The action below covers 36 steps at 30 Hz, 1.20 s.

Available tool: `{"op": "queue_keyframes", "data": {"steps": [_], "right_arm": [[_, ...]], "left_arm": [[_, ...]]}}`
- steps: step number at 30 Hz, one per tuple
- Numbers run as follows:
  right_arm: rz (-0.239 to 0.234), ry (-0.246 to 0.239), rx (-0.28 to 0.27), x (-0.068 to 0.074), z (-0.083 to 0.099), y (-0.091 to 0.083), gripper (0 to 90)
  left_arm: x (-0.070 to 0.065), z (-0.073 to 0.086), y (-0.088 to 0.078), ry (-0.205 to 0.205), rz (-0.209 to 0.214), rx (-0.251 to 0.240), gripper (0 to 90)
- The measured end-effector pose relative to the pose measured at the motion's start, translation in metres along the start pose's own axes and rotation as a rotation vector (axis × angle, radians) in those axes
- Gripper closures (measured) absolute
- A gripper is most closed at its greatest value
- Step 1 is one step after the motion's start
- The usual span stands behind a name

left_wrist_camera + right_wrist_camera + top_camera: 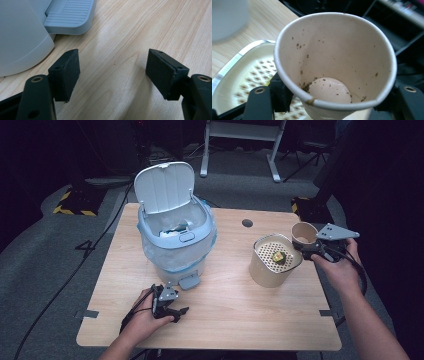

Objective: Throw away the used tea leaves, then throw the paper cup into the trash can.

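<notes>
1. Right gripper (312, 249), right of frame: jaws clamped on a paper cup (304, 233), squeezing its rim; the cup is held just beside the strainer pot (272, 261).
2. Cup interior (329, 75): only tea-leaf specks remain; a lump of dregs (278, 256) lies on the strainer.
3. Left gripper (169, 307), lower left: jaws spread, empty, resting on the table (235, 320) by the pedal (68, 15) of the open bin (175, 240).
4. Step judged: cup emptied. Next move probably calls for carrying it leftward to the bin mouth and releasing it there.
</notes>
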State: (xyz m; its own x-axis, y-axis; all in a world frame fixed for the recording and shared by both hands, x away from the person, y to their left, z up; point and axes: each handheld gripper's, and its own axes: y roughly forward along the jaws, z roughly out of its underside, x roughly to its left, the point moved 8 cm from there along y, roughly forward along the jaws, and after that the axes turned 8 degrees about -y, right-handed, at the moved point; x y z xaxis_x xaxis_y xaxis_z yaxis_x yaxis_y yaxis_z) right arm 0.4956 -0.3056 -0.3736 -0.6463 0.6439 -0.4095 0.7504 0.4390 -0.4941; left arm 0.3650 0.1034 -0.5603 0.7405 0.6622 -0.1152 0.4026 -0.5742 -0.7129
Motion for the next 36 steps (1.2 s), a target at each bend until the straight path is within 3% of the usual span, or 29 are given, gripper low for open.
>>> {"op": "queue_keyframes", "data": {"steps": [1,8,14,24,31,36], "right_arm": [[-0.035,0.051,-0.007,0.001,0.001,0.001,33.4],[-0.177,0.241,-0.034,0.005,0.002,0.0,33.1],[-0.205,0.291,-0.054,0.005,0.0,-0.002,33.1],[-0.176,0.254,-0.049,0.001,-0.003,-0.009,32.7],[-0.187,0.231,-0.066,0.003,-0.01,-0.008,32.7],[-0.207,0.201,-0.087,0.006,-0.026,-0.007,32.6]], "left_arm": [[0.0,0.0,0.0,0.0,0.0,0.0,27.7],[0.0,0.0,0.0,0.001,0.0,0.0,27.7],[0.0,0.0,0.0,0.001,0.001,0.0,27.7],[0.0,0.0,0.0,0.001,0.0,0.0,27.7],[0.0,0.0,0.0,-0.003,-0.001,-0.001,27.7],[0.0,0.0,0.0,-0.005,-0.001,-0.001,27.7]]}}
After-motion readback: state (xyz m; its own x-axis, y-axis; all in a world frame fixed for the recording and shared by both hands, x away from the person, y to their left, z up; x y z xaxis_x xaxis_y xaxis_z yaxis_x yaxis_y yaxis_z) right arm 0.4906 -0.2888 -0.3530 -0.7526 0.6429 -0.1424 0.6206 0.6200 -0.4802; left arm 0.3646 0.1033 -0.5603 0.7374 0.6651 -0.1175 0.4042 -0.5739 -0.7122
